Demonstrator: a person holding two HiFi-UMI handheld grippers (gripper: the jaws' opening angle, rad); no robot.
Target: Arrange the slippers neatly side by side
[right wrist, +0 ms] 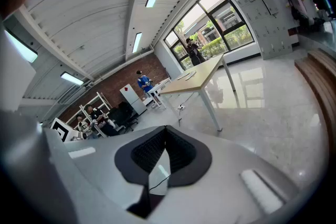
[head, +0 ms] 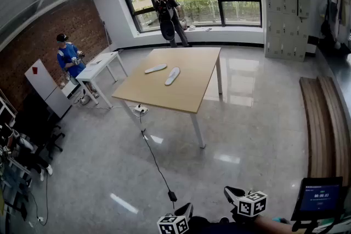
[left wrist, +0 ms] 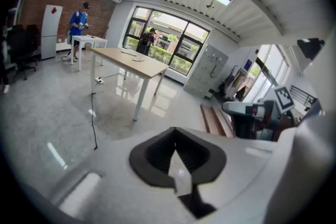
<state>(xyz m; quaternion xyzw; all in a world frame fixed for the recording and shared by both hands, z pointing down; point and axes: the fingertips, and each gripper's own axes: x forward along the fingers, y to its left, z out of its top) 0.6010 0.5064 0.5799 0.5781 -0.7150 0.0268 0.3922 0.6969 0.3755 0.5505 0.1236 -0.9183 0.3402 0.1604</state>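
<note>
Fig. Start position, seen from well back of the work.

(a) Floor (head: 247, 140): glossy, and it fills the lower two thirds of the head view. I stand far from the counter (head: 186, 93), which sits in the upper middle of the frame.

(b) Cable (head: 155, 164): it runs from under the counter's near-left corner down toward the bottom centre, right across my likely path. I judge it the main hazard, since a foot catching it on approach could jolt the rig.

(c) Slippers: two pale, flat shapes lie on the counter. One (head: 156, 68) is up and to the left, the other (head: 173, 75) just beside it to the right, and they are splayed at different angles without touching. Being thin, they may slide instead of lifting if I nip an edge, and a hard push could skew the pair further.

(d) Left hand-held gripper (head: 184, 212) and right hand-held gripper (head: 233, 193): both are at the bottom edge, with pads pressed together and nothing between them. Reaching the slippers without first spreading the jaws would only shove them.
</note>
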